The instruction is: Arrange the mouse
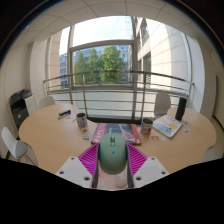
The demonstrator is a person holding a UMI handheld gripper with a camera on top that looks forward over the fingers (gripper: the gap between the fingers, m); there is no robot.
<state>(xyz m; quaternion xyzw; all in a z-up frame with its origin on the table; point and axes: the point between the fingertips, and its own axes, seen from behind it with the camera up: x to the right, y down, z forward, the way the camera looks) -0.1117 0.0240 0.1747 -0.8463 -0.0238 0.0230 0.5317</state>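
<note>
A pale green computer mouse sits between my gripper's two fingers, with its front pointing away from me. The pink pads press against both of its sides, so the gripper is shut on it. The mouse is held over the near part of a round wooden table. Just beyond the mouse, a colourful striped mat lies on the table.
A dark mug stands left of the mat and a cup stands right of it. Books and a black upright box are at the right. White chairs ring the table, with a large window behind.
</note>
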